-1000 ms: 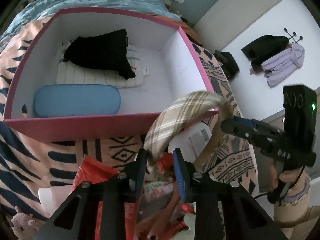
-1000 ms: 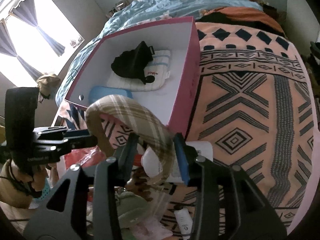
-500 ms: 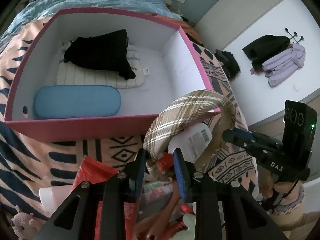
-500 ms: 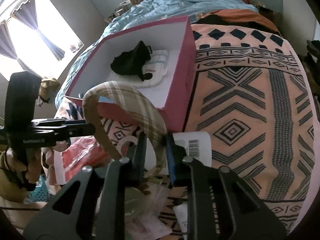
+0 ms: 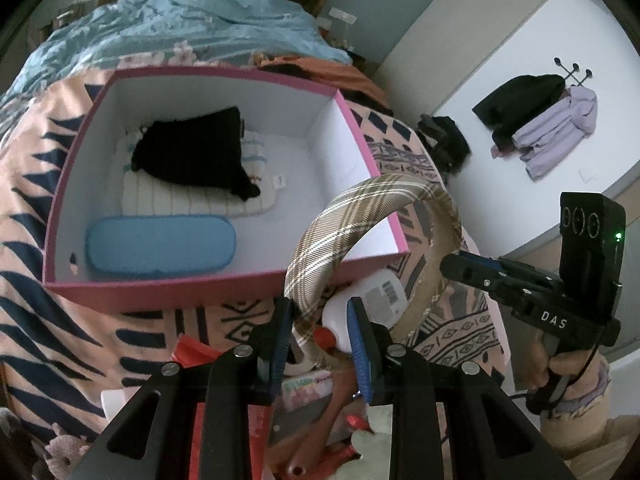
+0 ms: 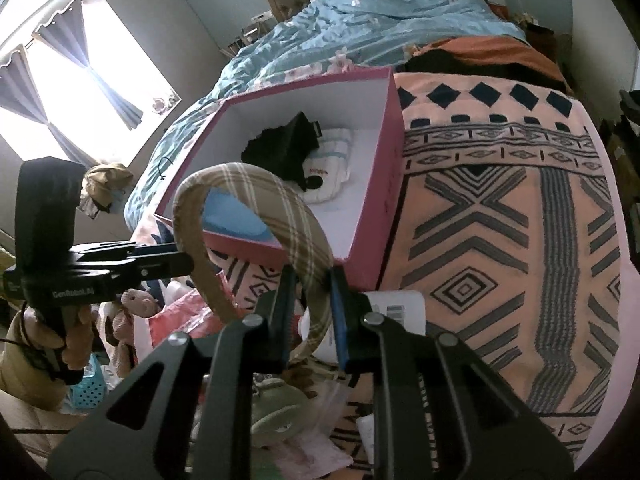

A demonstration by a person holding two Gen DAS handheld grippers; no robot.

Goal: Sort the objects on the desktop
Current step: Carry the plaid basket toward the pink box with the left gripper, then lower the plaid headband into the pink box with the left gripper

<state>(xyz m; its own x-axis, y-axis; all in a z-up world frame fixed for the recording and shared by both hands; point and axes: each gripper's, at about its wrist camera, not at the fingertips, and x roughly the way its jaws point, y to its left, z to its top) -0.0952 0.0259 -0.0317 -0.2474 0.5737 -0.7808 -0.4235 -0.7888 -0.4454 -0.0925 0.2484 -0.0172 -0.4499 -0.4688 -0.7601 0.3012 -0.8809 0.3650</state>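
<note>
A tan plaid headband arches up in front of the pink box. My right gripper is shut on one end of the headband, lifted above the clutter. It shows in the left wrist view at the headband's right end. My left gripper is partly open; the headband's other end lies against its left finger. It shows in the right wrist view. The box holds a blue case, a white striped pouch and a black cloth.
A pile of loose things lies under both grippers: a white bottle with a red cap, a red packet, a green plush. The patterned pink blanket stretches right of the box. A blue duvet lies behind.
The right gripper closed on the headband and lifted it up and toward the box. Both grippers rose, so the box looks smaller. The left gripper stays partly open.
</note>
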